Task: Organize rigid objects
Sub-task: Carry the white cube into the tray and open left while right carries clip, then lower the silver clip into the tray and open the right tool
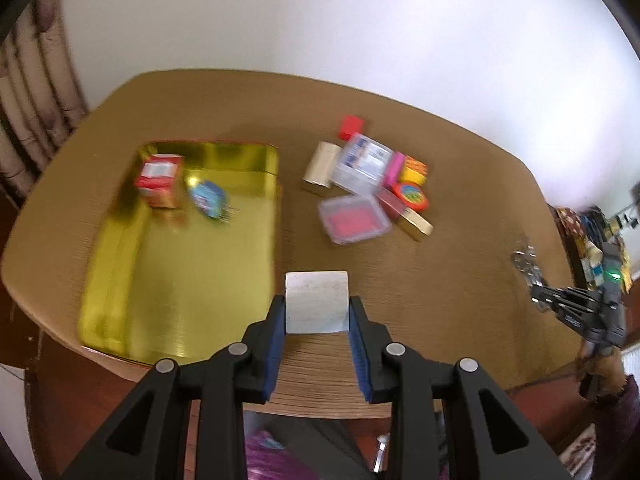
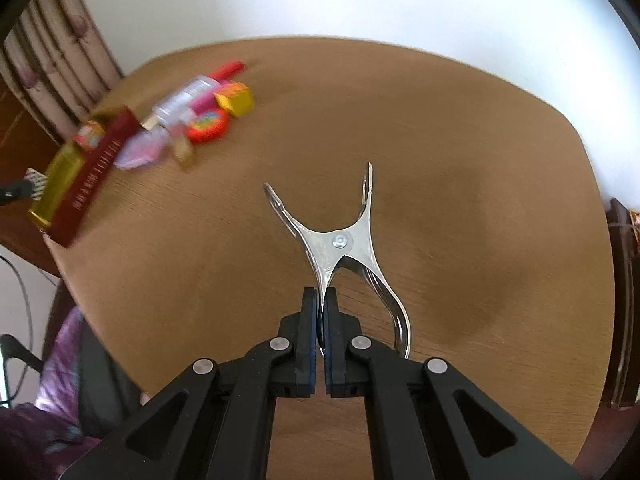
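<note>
Black gripper fingers with blue pads fill the bottom of both views. From its own camera, the left gripper (image 1: 317,312) stands partly open, its pads pressed on the two sides of a pale grey square block (image 1: 316,301) held above the near edge of a brown wooden table (image 1: 440,280).

Ahead and to the left of that gripper lies a shiny gold tray (image 1: 192,280). At its far end sit a red carton (image 1: 159,180) and, just beside it, a small blue packet (image 1: 208,197).

Ahead and slightly right of the left gripper, well apart from the tray, is a loose heap of small things touching one another: a red cube (image 1: 351,126) at the back, a cream box (image 1: 319,163), a clear plastic case (image 1: 362,163), a clear case with pink contents (image 1: 354,219), a yellow box (image 1: 414,171) and a round red disc (image 1: 410,196). The view is blurred, so finer detail cannot be told.

From the right wrist camera, the right gripper (image 2: 320,300) is closed tight on one handle of a silver metal nutcracker-like tool (image 2: 340,240). The tool sticks out forward from the fingertips, its two prongs spread in a V, its other handle curving back along the right finger. Bare table lies beneath it. The same heap and tray appear far off to the upper left of this gripper.
</note>
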